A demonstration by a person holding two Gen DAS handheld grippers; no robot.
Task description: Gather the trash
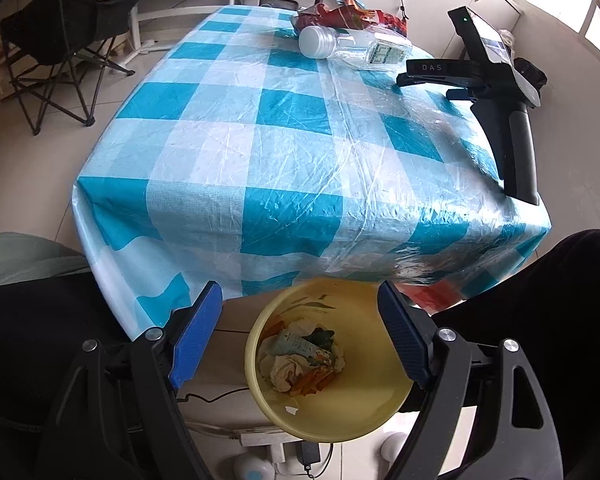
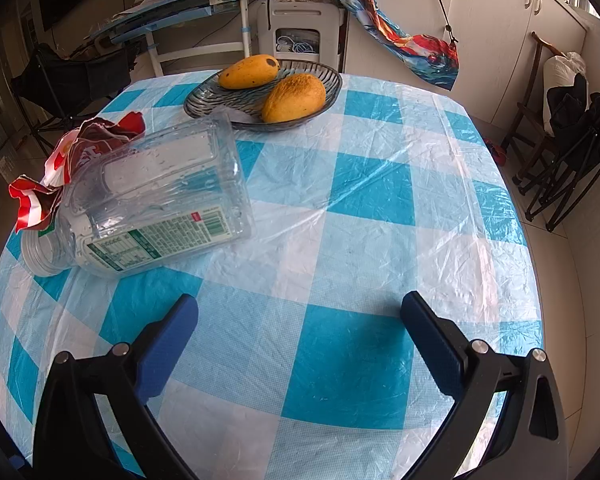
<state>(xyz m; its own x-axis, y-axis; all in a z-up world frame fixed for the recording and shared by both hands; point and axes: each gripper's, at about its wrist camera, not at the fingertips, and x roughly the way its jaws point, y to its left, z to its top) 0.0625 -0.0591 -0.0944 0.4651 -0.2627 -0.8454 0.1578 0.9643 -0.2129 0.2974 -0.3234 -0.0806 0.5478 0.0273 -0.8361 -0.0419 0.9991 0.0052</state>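
**Handling assessment: remaining trash on the checked surface**

Left gripper (image 1: 300,336) hangs released and empty over the round yellow plastic waste bin (image 1: 380,408), which holds crumpled paper and wrappers. Right gripper (image 2: 300,344) stands released and empty above the blue-and-white checked plastic-covered surface (image 2: 340,240). Beyond it lies the clear, empty square plastic bottle (image 2: 148,200) on its side: judged light, slippery, easily dented; best taken across the labelled midsection. Touching it behind, the crumpled red-and-white foil wrapper (image 2: 80,148): limp, light; pinch a raised fold.
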